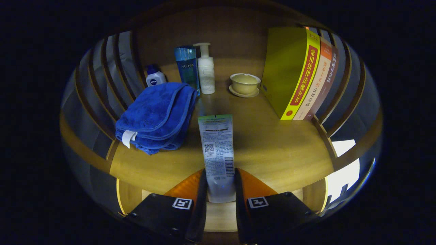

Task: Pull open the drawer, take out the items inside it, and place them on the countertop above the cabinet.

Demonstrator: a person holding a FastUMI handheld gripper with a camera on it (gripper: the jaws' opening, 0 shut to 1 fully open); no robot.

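Holding a white squeeze tube with printed label text clamped between both fingers, the gripper sits at the lower centre of the frame, the tube sticking forward over the wooden countertop. The step in hand looks like setting the tube down; it seems best to lower it flat onto the bare wood just ahead, then part the fingers only once it rests. To the left of centre lies a folded blue towel, close beside the tube's tip and the nearest obstacle. Beyond stand a small blue-capped bottle, a tall blue bottle, a white pump bottle and a pale ceramic bowl on a saucer; upright books fill the upper right.
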